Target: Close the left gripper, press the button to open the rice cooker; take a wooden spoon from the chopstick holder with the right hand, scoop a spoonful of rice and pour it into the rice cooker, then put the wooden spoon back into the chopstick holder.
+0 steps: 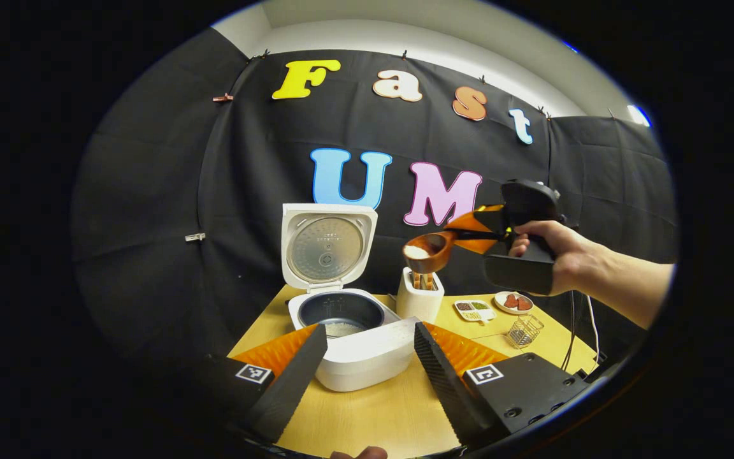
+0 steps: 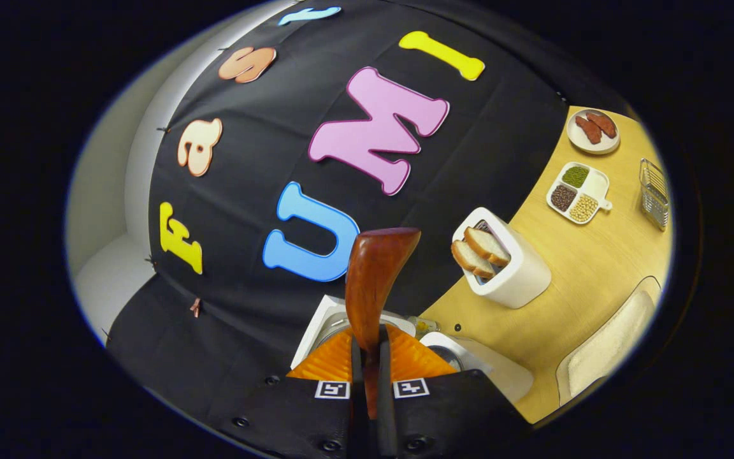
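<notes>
The white rice cooker (image 1: 341, 306) stands open with its lid (image 1: 327, 245) upright and some rice in the dark inner pot. My left gripper (image 1: 370, 328) is open, low over the table just in front of it, holding nothing. A hand carries my right gripper (image 1: 466, 234), shut on the handle of the wooden spoon (image 1: 427, 250). White rice sits in the spoon's bowl, which hangs above the white chopstick holder (image 1: 419, 298), to the right of the cooker. In the right gripper view the spoon (image 2: 373, 280) stands edge-on out of my right gripper (image 2: 367, 344), with the cooker (image 2: 462, 357) below and the chopstick holder (image 2: 513, 274) to the right.
A white container of rice (image 1: 367, 360) sits against the cooker's front. On the wooden table (image 1: 392, 414) to the right are a sectioned dish of beans (image 1: 474, 310), a small plate with red pieces (image 1: 513, 301) and a wire basket (image 1: 524, 330).
</notes>
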### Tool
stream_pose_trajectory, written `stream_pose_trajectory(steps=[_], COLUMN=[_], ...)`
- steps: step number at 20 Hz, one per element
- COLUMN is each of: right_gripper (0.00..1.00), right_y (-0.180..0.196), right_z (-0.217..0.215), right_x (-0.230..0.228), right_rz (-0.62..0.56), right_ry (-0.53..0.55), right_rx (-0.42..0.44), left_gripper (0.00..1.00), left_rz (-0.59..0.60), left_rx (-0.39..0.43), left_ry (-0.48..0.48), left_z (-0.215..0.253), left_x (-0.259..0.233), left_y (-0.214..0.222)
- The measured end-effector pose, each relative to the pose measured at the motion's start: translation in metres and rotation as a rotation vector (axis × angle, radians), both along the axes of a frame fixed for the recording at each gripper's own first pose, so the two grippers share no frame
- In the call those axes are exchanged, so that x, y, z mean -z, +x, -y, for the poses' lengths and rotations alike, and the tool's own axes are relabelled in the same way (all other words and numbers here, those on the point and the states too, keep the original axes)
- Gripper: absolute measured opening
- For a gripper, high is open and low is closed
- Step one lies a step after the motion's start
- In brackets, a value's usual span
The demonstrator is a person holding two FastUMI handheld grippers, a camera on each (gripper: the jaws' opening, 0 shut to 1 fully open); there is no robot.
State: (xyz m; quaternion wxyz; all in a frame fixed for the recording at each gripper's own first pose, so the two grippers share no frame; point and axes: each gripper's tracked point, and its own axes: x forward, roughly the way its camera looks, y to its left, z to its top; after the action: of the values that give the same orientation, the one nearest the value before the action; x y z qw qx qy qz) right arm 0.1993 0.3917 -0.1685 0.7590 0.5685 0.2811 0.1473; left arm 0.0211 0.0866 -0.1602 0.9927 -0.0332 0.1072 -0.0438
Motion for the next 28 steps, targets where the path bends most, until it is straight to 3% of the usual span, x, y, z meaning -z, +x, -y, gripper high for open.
stream_pose_trajectory(steps=[7,16,20,25,28], right_gripper=[0.1,0.1,0.1,0.1,0.1], right_y=[0.015,0.009,0.004,-0.002,-0.012], right_z=[-0.084,-0.139,-0.155,-0.17,-0.178], right_x=[0.025,0.076,0.068,0.053,0.037], right_rz=[0.138,0.281,0.413,0.58,0.746], right_ry=[-0.272,-0.604,-0.709,-0.784,-0.853], right_rx=[-0.111,-0.246,-0.309,-0.364,-0.412], left_gripper=[0.95,0.95,0.95,0.95,0.95], left_rz=[-0.019,-0.044,-0.029,-0.032,-0.035], left_rx=[-0.02,-0.038,-0.017,-0.023,-0.024], left_ry=[-0.024,-0.082,-0.135,-0.131,-0.135], left_z=[-0.024,-0.042,-0.035,-0.039,-0.039], left_x=[0.012,0.034,0.035,0.037,0.038], left_y=[-0.006,-0.01,-0.011,-0.01,-0.009])
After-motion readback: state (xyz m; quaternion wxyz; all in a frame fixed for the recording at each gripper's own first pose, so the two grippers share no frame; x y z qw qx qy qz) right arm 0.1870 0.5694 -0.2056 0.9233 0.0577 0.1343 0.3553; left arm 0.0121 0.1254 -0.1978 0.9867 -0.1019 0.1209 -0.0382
